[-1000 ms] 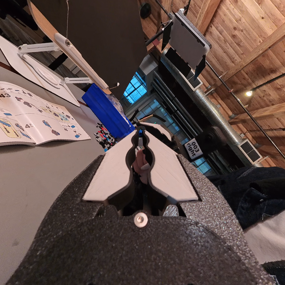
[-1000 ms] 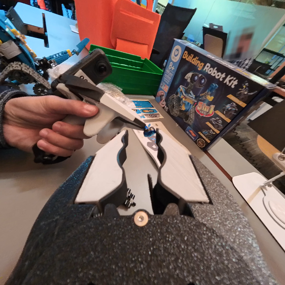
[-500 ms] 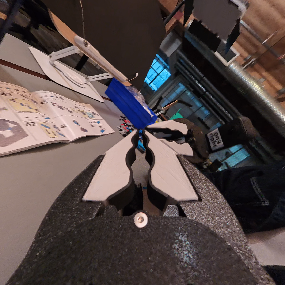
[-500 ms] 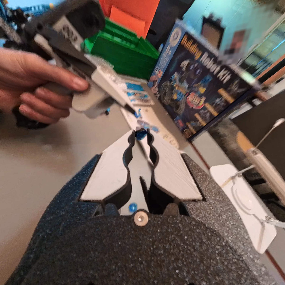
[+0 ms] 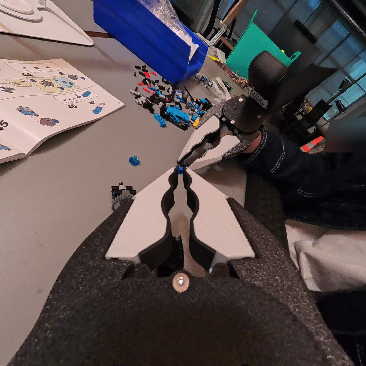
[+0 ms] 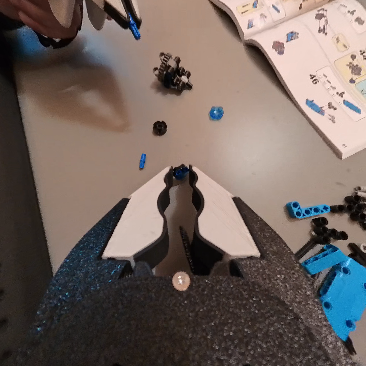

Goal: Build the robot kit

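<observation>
Left gripper (image 5: 180, 170): jaws nearly together, pinching a small blue pin (image 5: 180, 170) at the tips, held above the grey desk (image 5: 59, 217). In the right wrist view the same pin (image 6: 133, 27) sticks out past the tips of that gripper (image 6: 128, 19), top left, with a hand (image 6: 39, 21) behind it.

Right gripper (image 6: 179, 172): jaws narrow, clamped on a small round dark-blue stud (image 6: 179, 172) at the tips, low over the desk (image 6: 237, 158). In the left wrist view this gripper (image 5: 183, 161) comes in from the right, its tips just beside the left gripper's tips; a dark denim sleeve (image 5: 297, 168) follows behind it.

Loose on the desk, right wrist view:
- a second blue pin (image 6: 142, 161), just left of the right gripper's tips;
- a black round stud (image 6: 159, 128), farther ahead;
- a clear blue round stud (image 6: 215, 113), right of the black one;
- a small black gear assembly (image 6: 172, 73), beyond both;
- an open instruction booklet (image 6: 307, 69), upper right;
- a light-blue L-shaped beam (image 6: 306, 211) and a larger light-blue piece (image 6: 342, 293), right edge, among black connectors.

Left wrist view:
- the clear blue round stud (image 5: 134, 160);
- the gear assembly (image 5: 122, 195), beside the left finger;
- the booklet (image 5: 49, 103), left;
- a scattered pile of small bricks (image 5: 168, 103);
- a blue bin (image 5: 150, 39) behind the pile.
</observation>
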{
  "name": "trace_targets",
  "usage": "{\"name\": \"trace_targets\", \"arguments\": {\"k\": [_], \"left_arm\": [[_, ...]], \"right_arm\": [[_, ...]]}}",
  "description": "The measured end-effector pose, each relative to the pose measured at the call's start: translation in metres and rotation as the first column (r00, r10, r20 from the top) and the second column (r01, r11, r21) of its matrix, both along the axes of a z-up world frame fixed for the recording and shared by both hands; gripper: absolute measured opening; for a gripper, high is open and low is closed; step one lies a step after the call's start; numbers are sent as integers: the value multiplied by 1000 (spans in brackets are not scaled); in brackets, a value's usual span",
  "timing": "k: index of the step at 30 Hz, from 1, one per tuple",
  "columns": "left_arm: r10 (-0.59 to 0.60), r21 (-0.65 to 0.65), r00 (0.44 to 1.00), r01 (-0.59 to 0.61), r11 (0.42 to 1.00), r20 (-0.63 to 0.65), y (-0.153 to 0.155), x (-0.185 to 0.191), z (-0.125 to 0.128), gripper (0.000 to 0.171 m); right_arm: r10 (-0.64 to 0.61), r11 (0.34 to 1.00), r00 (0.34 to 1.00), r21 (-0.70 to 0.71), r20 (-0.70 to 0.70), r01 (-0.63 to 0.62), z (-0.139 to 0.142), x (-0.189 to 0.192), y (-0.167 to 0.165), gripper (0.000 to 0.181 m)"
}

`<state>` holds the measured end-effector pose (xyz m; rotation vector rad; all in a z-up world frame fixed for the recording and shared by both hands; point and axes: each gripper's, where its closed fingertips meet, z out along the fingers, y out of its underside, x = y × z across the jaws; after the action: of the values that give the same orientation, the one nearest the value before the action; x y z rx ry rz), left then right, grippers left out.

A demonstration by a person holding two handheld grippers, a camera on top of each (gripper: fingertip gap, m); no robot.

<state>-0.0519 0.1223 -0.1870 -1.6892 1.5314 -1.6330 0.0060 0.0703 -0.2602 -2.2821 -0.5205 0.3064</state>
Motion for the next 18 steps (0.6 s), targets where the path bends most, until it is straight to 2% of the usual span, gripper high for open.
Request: {"name": "trace_targets", "arguments": {"k": [4,8,14,18], "left_arm": [[15,-2,1000,-15,1000,-4,4,-1,-1,4],[21,-7,1000,-21,1000,-1,5,-2,-1,4],[23,7,1000,-23,1000,4,6,-2,0,4],[10,-6,1000,-10,1000,7,3,-2,1,4]], "right_arm": [[25,1000,999,2,36,-25,-7,-1,-5,16],[54,998,998,-17,9,-54,-7,-2,-6,17],[133,991,991,-10,4,-133,2,2,-19,28],[242,965,963,70,121,-252,7,12,-19,28]]}}
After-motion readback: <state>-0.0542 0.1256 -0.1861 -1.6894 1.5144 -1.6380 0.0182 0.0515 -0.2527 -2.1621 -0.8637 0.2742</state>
